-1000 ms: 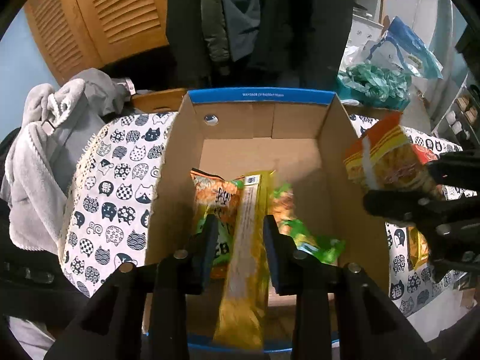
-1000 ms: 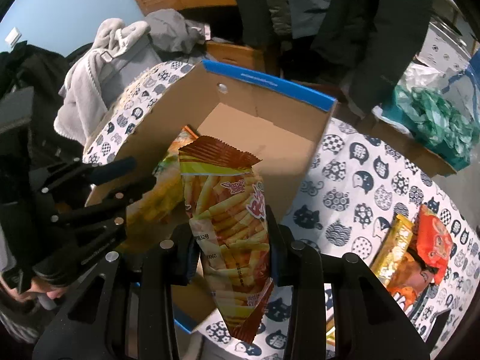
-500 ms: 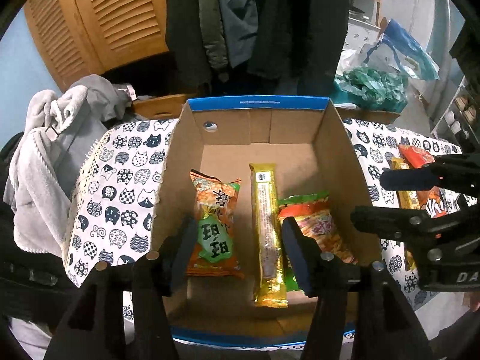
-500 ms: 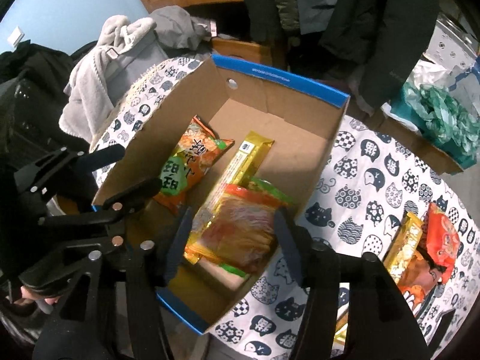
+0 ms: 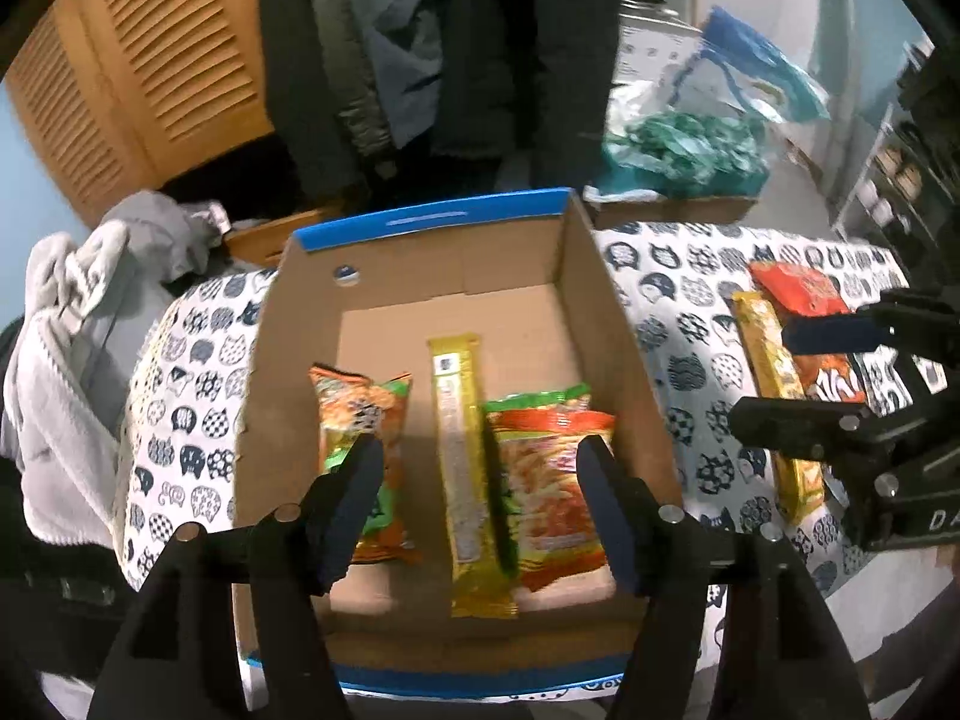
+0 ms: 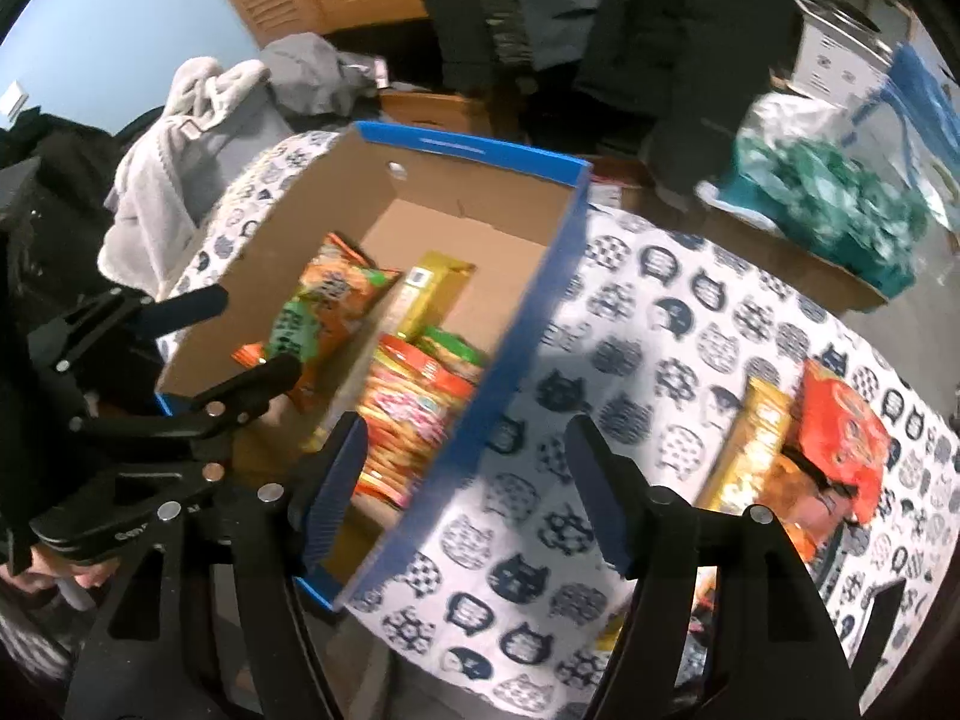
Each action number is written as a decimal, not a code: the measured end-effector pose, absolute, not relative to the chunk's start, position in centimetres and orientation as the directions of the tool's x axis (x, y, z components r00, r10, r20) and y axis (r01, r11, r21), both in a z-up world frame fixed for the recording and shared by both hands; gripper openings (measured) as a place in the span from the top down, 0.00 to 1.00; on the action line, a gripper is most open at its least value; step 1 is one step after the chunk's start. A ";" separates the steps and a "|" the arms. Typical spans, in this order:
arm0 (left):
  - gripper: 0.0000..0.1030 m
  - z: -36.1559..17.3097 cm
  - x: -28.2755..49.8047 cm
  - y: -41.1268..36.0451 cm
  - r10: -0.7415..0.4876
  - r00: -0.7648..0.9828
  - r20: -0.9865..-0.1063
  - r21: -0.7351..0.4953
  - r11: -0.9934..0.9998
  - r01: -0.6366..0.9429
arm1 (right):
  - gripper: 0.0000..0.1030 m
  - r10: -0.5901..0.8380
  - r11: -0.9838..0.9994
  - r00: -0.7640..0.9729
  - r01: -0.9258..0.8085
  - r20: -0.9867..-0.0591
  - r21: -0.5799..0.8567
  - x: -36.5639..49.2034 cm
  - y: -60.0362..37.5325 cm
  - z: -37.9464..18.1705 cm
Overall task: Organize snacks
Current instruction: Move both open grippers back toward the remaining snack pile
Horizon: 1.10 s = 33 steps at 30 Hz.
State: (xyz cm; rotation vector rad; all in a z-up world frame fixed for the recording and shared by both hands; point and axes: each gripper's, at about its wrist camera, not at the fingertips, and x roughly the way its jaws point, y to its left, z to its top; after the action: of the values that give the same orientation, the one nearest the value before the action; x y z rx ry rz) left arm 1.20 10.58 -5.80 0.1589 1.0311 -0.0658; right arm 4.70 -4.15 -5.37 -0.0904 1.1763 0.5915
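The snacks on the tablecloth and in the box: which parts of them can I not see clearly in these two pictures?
- Green snack bag, left wrist view: mostly covered by the orange chips bag.
- Pile beside the red packet, right wrist view: lower packets hidden behind the right claw, so no count is possible.
- Yellow bar on the tablecloth, left wrist view: crossed by the right claw.
- Package printing: too blurred to read in both views.

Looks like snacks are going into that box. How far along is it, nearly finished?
Partly done. The cardboard box already holds an orange-green bag, a long yellow pack and a bag of sticks that lies on a green bag. Nothing is in hand: the left tongs and right tongs are both open. Left on the tablecloth are a yellow pack, a red bag and some half-hidden ones.
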 end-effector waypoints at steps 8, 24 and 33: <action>0.26 -5.3 1.0 6.9 -0.003 0.519 -0.855 0.116 0.973 0.197 | 0.31 0.337 0.882 0.277 -0.427 -0.900 0.199 4.0 -9.0 -5.8; 0.25 -6.3 1.7 1.0 -0.058 0.477 -0.877 0.080 0.961 0.264 | 0.27 0.272 0.932 0.311 -0.319 -0.910 0.170 3.3 -17.6 -7.0; 0.25 -7.9 2.0 -3.0 -0.073 0.433 -0.899 0.077 0.945 0.318 | 0.27 0.251 0.954 0.309 -0.240 -0.917 0.181 3.1 -22.3 -8.4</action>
State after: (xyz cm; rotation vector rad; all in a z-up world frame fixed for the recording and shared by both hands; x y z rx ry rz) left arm 2.01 -3.01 -7.87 0.2499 1.0991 -0.2469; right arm 3.08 -22.27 -8.41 0.0105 1.2144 0.3248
